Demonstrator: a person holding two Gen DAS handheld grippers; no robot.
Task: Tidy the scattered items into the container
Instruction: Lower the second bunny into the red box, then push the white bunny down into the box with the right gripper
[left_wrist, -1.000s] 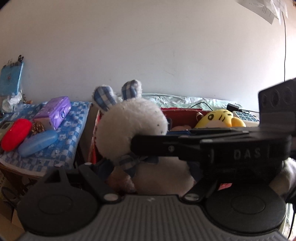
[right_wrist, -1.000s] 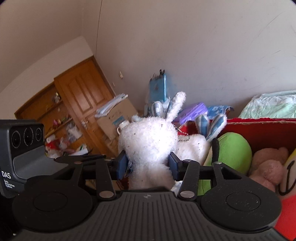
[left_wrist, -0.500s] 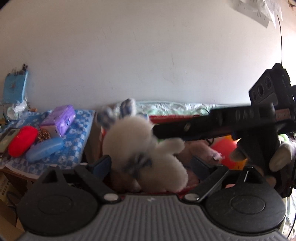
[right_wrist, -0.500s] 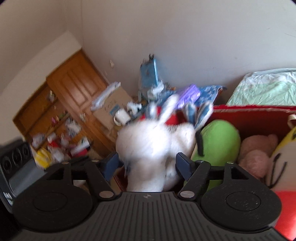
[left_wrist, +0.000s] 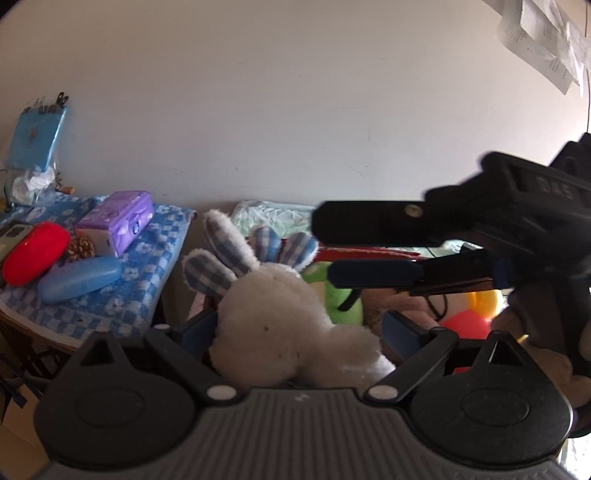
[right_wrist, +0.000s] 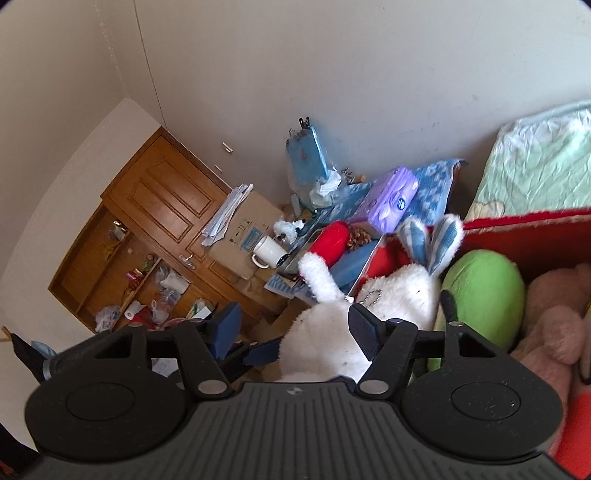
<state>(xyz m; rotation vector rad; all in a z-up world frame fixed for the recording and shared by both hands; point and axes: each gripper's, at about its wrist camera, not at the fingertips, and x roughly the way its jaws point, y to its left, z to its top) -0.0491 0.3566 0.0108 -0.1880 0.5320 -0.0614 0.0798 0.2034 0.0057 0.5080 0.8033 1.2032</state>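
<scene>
From where I sit, the worktop (left_wrist: 122, 325) to the left wears a blue-and-white checked cloth (left_wrist: 147, 273). On that cloth I see a purple tissue pack (left_wrist: 118, 221), a red oval case (left_wrist: 35, 253) and a light blue oval case (left_wrist: 79, 278) just beside it, with a pine cone (left_wrist: 81, 248) tucked between the red case and the pack. A clear bag (left_wrist: 31, 184) sits at the back by the wall. Behind the red container (right_wrist: 524, 236) lies a bed (right_wrist: 535, 170) under a pale green sheet.

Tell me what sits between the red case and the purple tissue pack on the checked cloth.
A pine cone lies between the red case and the purple tissue pack, clearest in the left wrist view.
</scene>
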